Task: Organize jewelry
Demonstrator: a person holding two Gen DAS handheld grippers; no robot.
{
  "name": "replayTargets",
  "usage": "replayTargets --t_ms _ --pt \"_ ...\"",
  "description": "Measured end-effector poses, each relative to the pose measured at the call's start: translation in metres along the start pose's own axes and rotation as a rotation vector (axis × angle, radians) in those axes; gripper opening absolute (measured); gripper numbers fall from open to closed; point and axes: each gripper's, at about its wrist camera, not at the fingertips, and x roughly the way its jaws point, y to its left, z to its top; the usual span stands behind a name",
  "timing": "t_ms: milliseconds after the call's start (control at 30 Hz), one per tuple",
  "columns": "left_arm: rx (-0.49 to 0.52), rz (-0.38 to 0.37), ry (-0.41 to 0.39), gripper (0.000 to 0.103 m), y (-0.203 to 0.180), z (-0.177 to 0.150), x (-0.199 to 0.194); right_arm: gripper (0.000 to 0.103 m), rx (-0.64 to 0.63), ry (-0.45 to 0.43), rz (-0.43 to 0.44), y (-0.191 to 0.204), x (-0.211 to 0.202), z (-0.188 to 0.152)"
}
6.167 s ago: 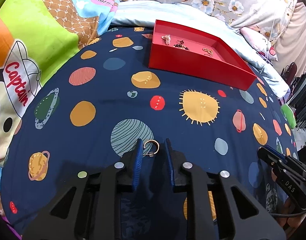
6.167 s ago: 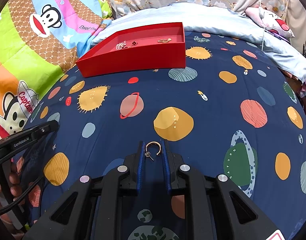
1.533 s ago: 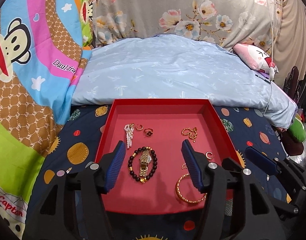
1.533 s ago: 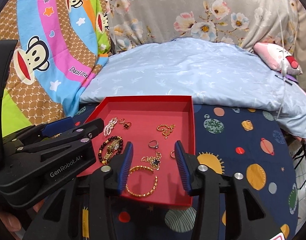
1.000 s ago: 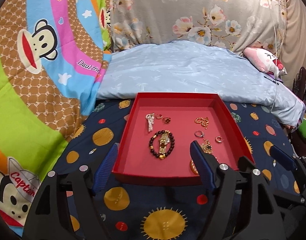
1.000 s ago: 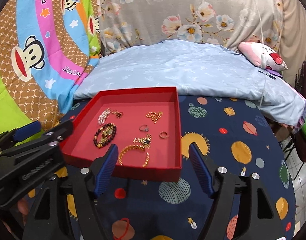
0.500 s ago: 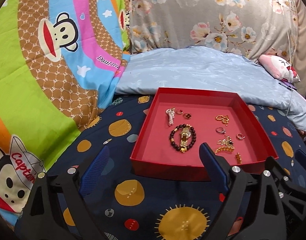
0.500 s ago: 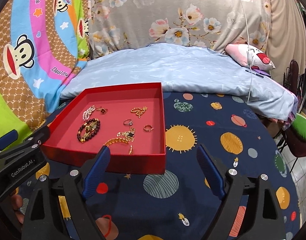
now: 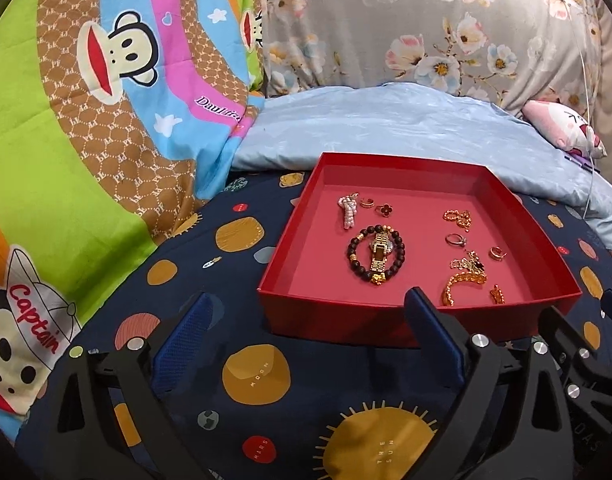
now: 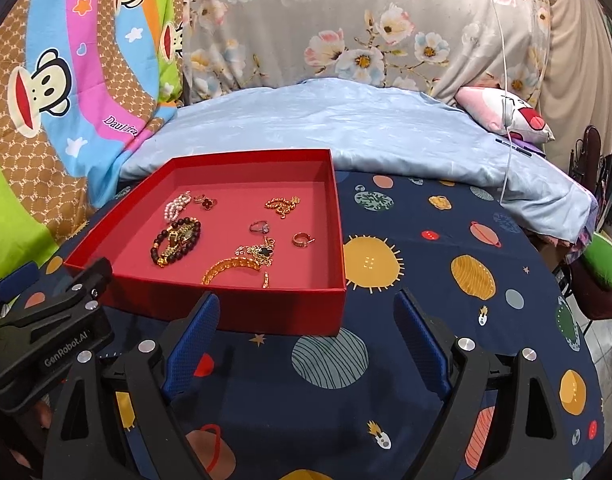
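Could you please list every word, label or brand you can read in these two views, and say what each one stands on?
"Captain": cartoon blanket.
"Daul fra…", cut off by a fold: pink stripe of that blanket.
"MOON", "MARS", "THE SUN": planets on the navy bedspread.
"GenRobot.AI": left gripper body, in the right wrist view.
"DAS": right gripper's body at the left wrist view's right edge.
"PF" monogram: blanket's brown bands.

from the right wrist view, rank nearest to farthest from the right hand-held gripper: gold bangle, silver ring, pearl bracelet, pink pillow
Measured from the right hand-held gripper:
1. Gold bangle, by the red tray's near wall.
2. Silver ring, mid-tray.
3. Pearl bracelet, in the tray's far left area.
4. Pink pillow, far right, behind the blue quilt.
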Motion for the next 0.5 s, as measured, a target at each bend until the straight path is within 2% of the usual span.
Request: replayTargets --t_ms 167,500 --pt "0.047 0.008 0.002 0.094 -0.0094 0.0 0.001 0.09 0.008 0.014 0.001 -0.0015 0.0031 -0.0002" --pt "0.044 0.021 0.002 0.094 -0.0087 -0.0006 0.0008 0.091 0.003 0.011 -0.007 -0.0012 0.0023 -0.0004"
